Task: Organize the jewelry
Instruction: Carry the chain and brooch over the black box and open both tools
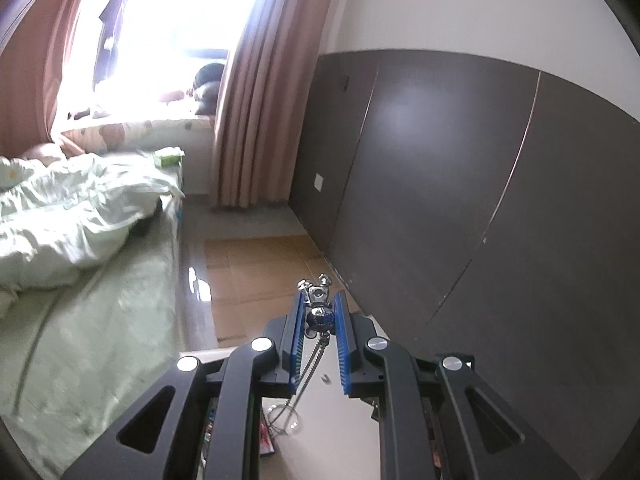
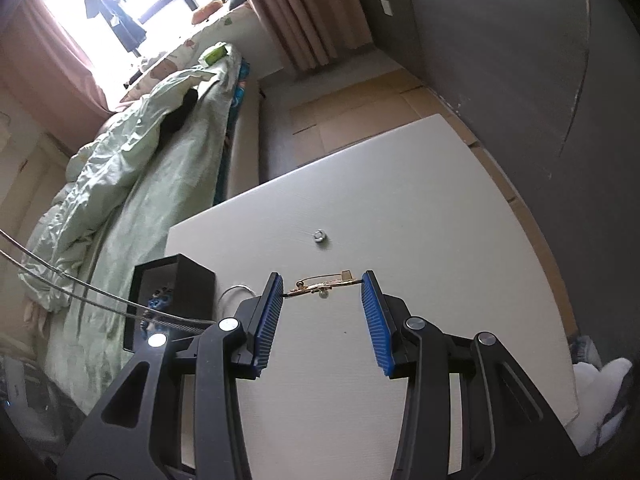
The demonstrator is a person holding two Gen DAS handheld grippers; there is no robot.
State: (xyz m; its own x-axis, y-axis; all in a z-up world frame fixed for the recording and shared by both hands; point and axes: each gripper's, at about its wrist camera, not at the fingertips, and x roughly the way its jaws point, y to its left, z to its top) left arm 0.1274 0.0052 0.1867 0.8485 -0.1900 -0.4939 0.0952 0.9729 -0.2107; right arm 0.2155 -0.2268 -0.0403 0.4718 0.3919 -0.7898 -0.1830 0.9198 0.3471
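Observation:
My left gripper (image 1: 319, 300) is shut on a silver pendant (image 1: 318, 305), held high above the white table (image 1: 336, 436). Its silver chain (image 1: 310, 364) hangs down between the fingers to a coil on the table. In the right wrist view the chain (image 2: 80, 286) stretches taut from the left edge toward a black jewelry box (image 2: 170, 298). My right gripper (image 2: 322, 280) is open just above the table, its fingertips on either side of a gold brooch (image 2: 322, 283). A small silver ring (image 2: 319, 235) lies beyond it.
The white table (image 2: 400, 208) stands beside a bed with a green quilt (image 2: 132, 168). A dark wardrobe (image 1: 480, 184) is to the right. Cardboard sheets (image 1: 256, 276) cover the floor. Pink curtains (image 1: 256, 92) frame a bright window.

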